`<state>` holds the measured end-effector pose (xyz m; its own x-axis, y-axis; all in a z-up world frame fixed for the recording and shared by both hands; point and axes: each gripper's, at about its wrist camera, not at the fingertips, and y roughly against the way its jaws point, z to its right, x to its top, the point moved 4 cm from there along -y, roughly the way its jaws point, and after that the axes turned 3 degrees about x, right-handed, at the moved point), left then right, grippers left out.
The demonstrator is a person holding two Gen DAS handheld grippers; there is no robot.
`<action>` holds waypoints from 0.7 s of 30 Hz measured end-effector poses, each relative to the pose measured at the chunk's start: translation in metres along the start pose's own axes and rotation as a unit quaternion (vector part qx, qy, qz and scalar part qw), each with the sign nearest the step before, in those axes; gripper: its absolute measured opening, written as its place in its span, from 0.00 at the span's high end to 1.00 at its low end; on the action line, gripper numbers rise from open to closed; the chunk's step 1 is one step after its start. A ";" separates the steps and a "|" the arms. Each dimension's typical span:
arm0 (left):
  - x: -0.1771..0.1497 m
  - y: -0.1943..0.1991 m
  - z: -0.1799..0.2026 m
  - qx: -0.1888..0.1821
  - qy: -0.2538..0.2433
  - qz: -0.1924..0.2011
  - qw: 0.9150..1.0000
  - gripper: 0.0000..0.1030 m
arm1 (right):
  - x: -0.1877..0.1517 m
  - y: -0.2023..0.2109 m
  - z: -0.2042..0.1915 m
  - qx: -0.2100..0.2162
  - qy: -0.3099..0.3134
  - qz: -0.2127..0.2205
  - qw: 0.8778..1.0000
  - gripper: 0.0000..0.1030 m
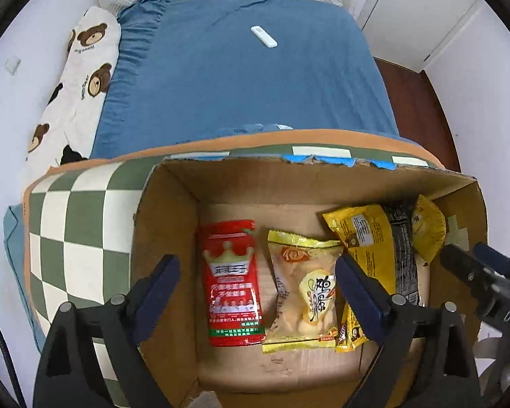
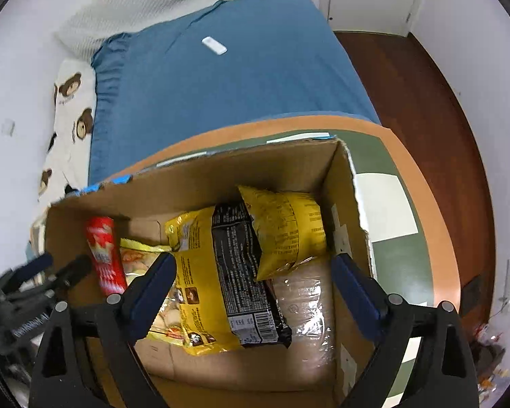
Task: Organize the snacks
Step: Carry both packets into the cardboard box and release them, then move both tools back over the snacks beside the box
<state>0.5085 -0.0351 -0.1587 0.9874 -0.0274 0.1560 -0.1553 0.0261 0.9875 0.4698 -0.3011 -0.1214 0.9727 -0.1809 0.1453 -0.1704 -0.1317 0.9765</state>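
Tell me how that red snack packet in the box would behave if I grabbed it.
The red packet lies flat in the cardboard box, so it is probably light and floppy. Its glossy wrapper may be slippery, and flat as it lies, it should slide rather than roll.

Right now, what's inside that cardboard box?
Inside the cardboard box: a red packet, a pale yellow snack bag, yellow bags, a black packet and a clear-wrapped pack. Whatever lies beneath them is covered.
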 end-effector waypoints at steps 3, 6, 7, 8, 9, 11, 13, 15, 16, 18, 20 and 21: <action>-0.008 -0.003 -0.003 -0.003 0.005 0.000 1.000 0.09 | -0.008 -0.002 -0.003 0.000 0.014 -0.009 1.000 0.08; -0.020 -0.001 -0.001 -0.009 0.008 -0.006 1.000 0.09 | -0.024 -0.004 -0.009 -0.003 0.031 -0.023 0.999 0.08; -0.024 -0.001 -0.001 -0.014 0.010 -0.007 1.000 0.09 | -0.030 -0.004 -0.010 -0.003 0.037 -0.027 0.999 0.08; -0.027 0.000 0.000 -0.017 0.010 -0.010 1.000 0.09 | -0.035 -0.006 -0.011 -0.004 0.040 -0.030 0.999 0.08; -0.031 0.001 0.000 -0.018 0.009 -0.011 1.000 0.09 | -0.039 -0.006 -0.011 -0.006 0.043 -0.032 0.999 0.08; -0.037 0.006 0.001 -0.018 0.008 -0.009 1.000 0.09 | -0.047 -0.005 -0.013 -0.005 0.048 -0.034 0.998 0.08; -0.043 0.013 0.002 -0.020 0.007 -0.006 1.000 0.09 | -0.057 -0.001 -0.014 -0.007 0.053 -0.032 0.998 0.08; -0.050 0.024 0.003 -0.024 0.008 0.003 1.000 0.09 | -0.066 0.005 -0.016 -0.007 0.059 -0.027 0.998 0.08; -0.053 0.029 0.003 -0.023 0.007 0.008 1.000 0.09 | -0.070 0.010 -0.017 -0.006 0.061 -0.024 0.998 0.08; -0.060 0.040 0.004 -0.024 0.006 0.020 0.999 0.09 | -0.078 0.021 -0.020 -0.006 0.068 -0.013 0.998 0.08; -0.070 0.055 0.003 -0.024 0.007 0.035 0.999 0.09 | -0.083 0.032 -0.022 -0.007 0.075 -0.002 0.997 0.08; -0.075 0.062 0.004 -0.026 0.008 0.043 0.999 0.09 | -0.089 0.039 -0.023 -0.007 0.078 0.006 0.997 0.08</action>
<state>0.4248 -0.0351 -0.1092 0.9709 -0.0068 0.2396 -0.2383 0.0789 0.9680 0.3805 -0.2675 -0.0927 0.9834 -0.0277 0.1794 -0.1814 -0.1162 0.9765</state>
